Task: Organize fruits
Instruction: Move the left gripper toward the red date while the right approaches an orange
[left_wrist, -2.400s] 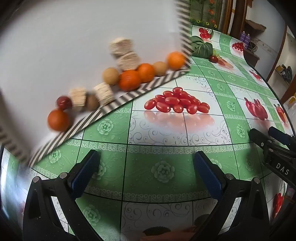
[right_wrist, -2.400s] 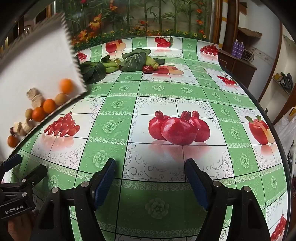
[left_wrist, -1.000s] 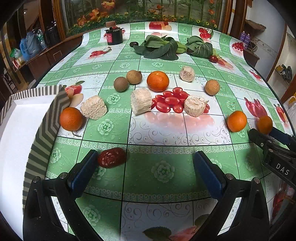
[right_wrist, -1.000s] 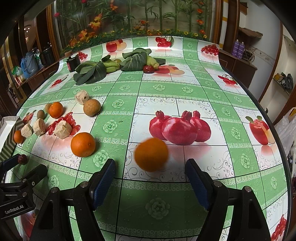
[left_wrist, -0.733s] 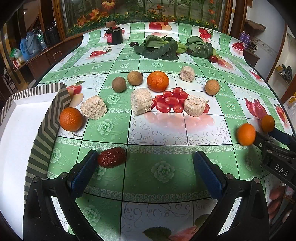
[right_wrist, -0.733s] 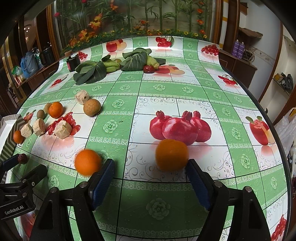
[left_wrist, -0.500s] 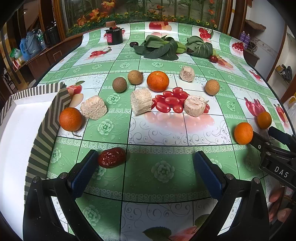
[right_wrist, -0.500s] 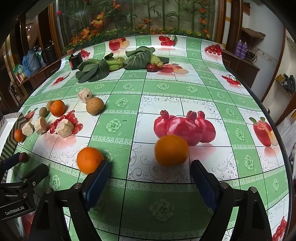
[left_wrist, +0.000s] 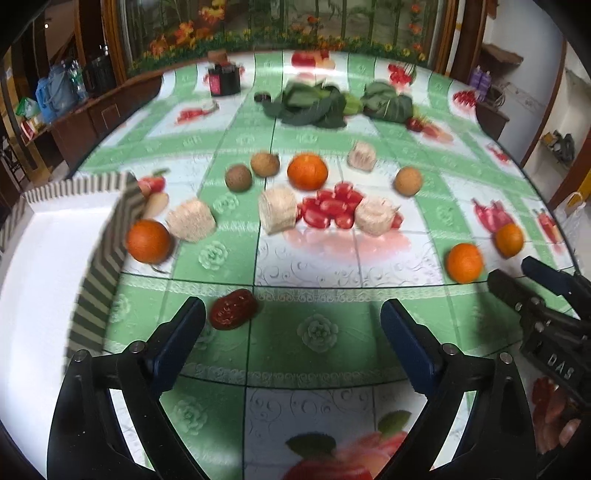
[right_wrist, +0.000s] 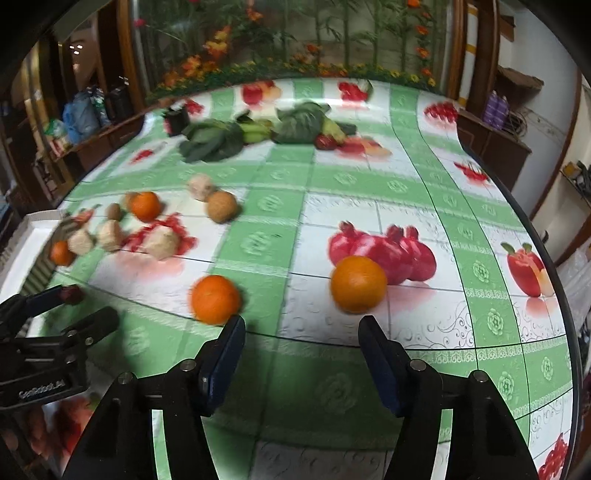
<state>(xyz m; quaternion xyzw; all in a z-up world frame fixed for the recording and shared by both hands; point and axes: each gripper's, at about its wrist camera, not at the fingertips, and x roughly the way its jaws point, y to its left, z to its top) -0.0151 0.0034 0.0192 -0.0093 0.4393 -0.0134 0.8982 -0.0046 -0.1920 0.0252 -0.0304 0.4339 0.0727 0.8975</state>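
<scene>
Several oranges lie on the fruit-print tablecloth: one (left_wrist: 307, 171) at the middle back, one (left_wrist: 148, 240) against the tray, two (left_wrist: 464, 263) (left_wrist: 509, 240) at the right. Around them lie brown round fruits (left_wrist: 238, 178), beige chunks (left_wrist: 277, 210) and a red date (left_wrist: 233, 314). My left gripper (left_wrist: 291, 310) is open, its jaws closing; the date lies just inside its left finger, unpressed. My right gripper (right_wrist: 303, 328) is open and closing on nothing. Two oranges (right_wrist: 216, 299) (right_wrist: 358, 284) sit just beyond its fingertips.
A white tray with a striped rim (left_wrist: 99, 266) rests at the table's left edge. Leafy greens (left_wrist: 314, 105) and a dark jar (left_wrist: 223, 79) stand at the back. The round table's edge (right_wrist: 546, 258) curves along the right. Wooden cabinets line the room behind.
The tray, tipped up with the fruit before, now lies at the left with the fruit spilled on the table. Two oranges rolled right and stopped. Both grippers' jaws narrowed, the right more.
</scene>
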